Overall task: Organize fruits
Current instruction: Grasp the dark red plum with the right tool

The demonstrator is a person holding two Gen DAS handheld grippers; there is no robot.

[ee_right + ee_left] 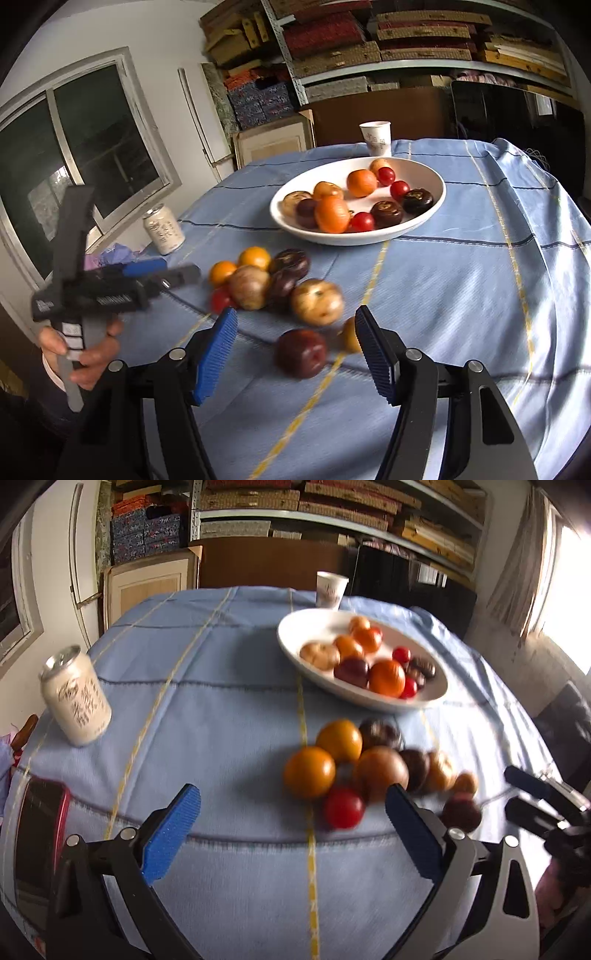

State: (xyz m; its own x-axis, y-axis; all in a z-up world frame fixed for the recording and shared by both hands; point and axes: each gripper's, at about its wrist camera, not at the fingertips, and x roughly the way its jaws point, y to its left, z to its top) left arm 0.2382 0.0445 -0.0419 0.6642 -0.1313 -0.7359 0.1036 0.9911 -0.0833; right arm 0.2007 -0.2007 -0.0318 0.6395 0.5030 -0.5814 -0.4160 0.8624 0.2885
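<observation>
Both tongs stand spread with nothing between their blue ribbed pads. From its own camera, the left gripper (291, 812) hangs low over the pale blue striped tablecloth (221, 720); a small red cherry tomato (343, 808) lies just past the gap, toward 1 o'clock, near the right-hand pad. Behind it at 12 to 1 o'clock sits the loose heap of round orange, tan and dark purple fruits (373, 760), touching one another on the cloth. In the right wrist view, the right gripper (295, 332) frames a dark red plum (302, 352) lying just ahead between its pads, apart from both. A small tan fruit (349, 334) lies just beside the right-hand pad. Farther off at 12 o'clock, the white oval ceramic bowl (369, 236) holds more fruit. A white drink can (164, 230) stands at 10 o'clock, a white paper cup (376, 138) beyond the bowl.
</observation>
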